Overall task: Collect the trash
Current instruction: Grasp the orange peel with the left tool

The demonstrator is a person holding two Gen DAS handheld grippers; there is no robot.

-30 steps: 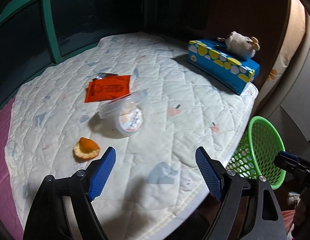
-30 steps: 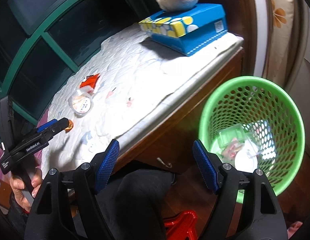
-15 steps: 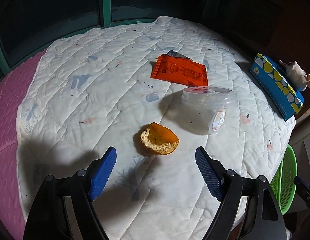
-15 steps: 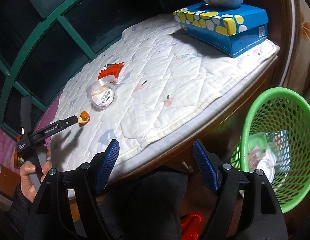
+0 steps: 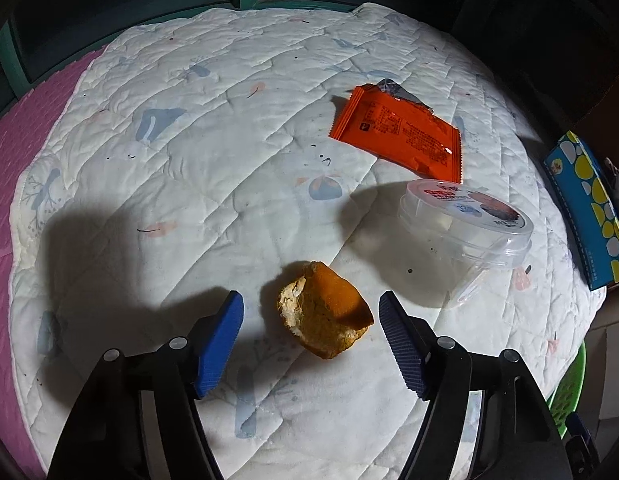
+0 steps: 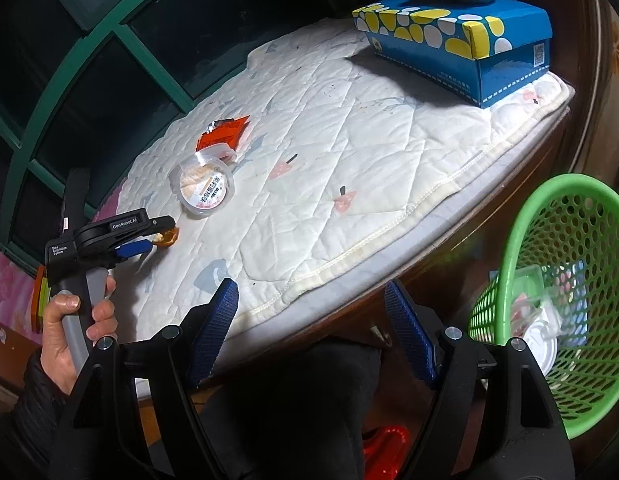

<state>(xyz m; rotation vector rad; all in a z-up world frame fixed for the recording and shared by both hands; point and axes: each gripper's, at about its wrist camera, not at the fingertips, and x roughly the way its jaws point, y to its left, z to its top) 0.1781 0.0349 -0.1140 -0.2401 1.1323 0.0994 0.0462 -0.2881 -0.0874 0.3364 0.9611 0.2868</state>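
The left tongs [image 5: 311,334] are held low over the quilted pad [image 5: 213,184], and their jaws are closing with the orange peel [image 5: 323,314] between them. The blue pads [image 5: 219,344] are not yet pressed on the peel; a gap is seen on each side. The peel lies on the pad, nearer the right pad than the left, so the tongs are best centred a little before the squeeze is finished, lest the peel be pushed sideways. It looks curled and soft, so a gentle pinch across its thick part is judged enough. The tips should be kept just clear of the quilt, or the cloth may be caught along with the peel.

The right tongs [image 6: 311,336] are held about half open with nothing between them, over the near edge of the pad.

Beyond the peel, a clear plastic tub [image 5: 465,220] lies tilted on its side, and just behind it an orange wrapper [image 5: 397,136] lies flat. These are judged to be further trash to be gathered afterwards. The green basket [image 6: 569,292] stands off the pad's edge on the right side, with rubbish already in it. A blue tissue box [image 6: 457,40] stands at the far end and is not taken for trash.
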